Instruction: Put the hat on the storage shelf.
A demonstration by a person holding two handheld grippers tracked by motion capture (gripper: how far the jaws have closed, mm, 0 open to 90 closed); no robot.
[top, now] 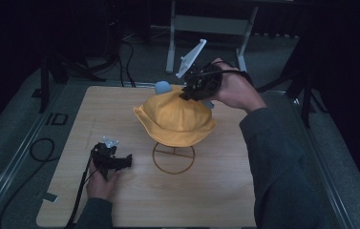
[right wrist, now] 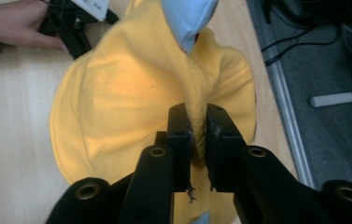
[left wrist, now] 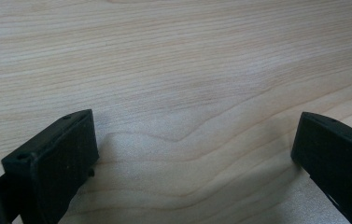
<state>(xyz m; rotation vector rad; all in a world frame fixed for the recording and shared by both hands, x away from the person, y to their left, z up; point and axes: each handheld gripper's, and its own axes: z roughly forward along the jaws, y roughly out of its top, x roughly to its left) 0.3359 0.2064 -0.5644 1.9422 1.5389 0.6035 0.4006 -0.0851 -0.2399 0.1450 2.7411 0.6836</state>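
Note:
A yellow bucket hat [top: 175, 119] sits on a wire stand [top: 173, 158] with a round base near the middle of the wooden table [top: 206, 200]. My right gripper [top: 190, 91] is at the hat's far right side, shut on a pinched fold of the yellow fabric [right wrist: 198, 122]. A pale blue ball top [top: 162, 87] pokes out at the hat's far edge, and the same blue part [right wrist: 187, 16] rises beyond the pinched fold in the right gripper view. My left gripper [top: 126, 161] rests low on the table left of the stand, open, with bare wood [left wrist: 192, 116] between its fingers.
The stand's ring base [top: 174, 167] lies just right of my left gripper. The table's edges drop to grey carpet [top: 10, 143] with cables on the left. A white table frame [top: 206, 24] stands behind. A cable [top: 79, 191] trails from the left gripper.

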